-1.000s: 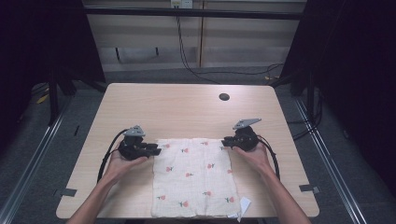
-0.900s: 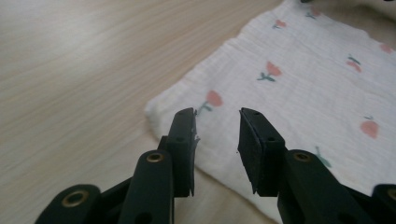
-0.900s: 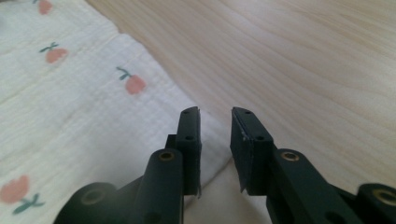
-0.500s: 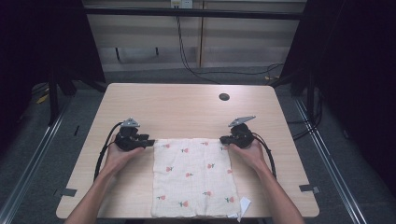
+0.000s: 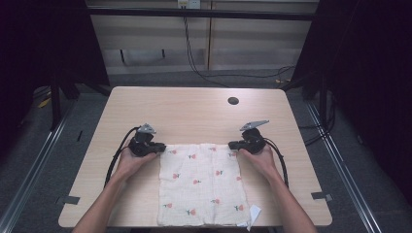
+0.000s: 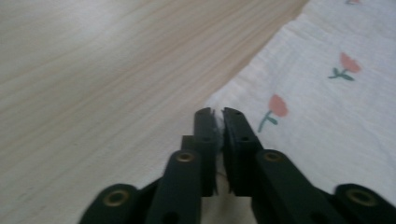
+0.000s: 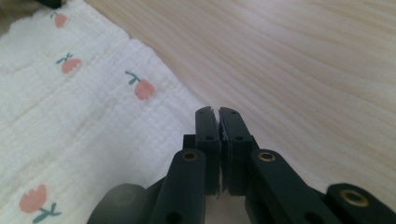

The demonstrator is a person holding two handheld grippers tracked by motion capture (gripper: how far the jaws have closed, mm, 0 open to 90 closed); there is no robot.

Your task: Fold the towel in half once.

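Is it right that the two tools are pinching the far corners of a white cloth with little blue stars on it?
Not quite: the cloth has little pink flowers with green stems, not blue stars, as both gripper views show close up. The rest holds: the left tool and the right tool are each shut on a far corner of it.

Even overhead light brightens the table against dark surroundings; both gripper views look soft, slightly blurred.

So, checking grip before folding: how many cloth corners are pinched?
2: far-left corner of the cloth in the left tongs, whose jaws have just been closing, and far-right corner in the right tongs. Near corners lie free.
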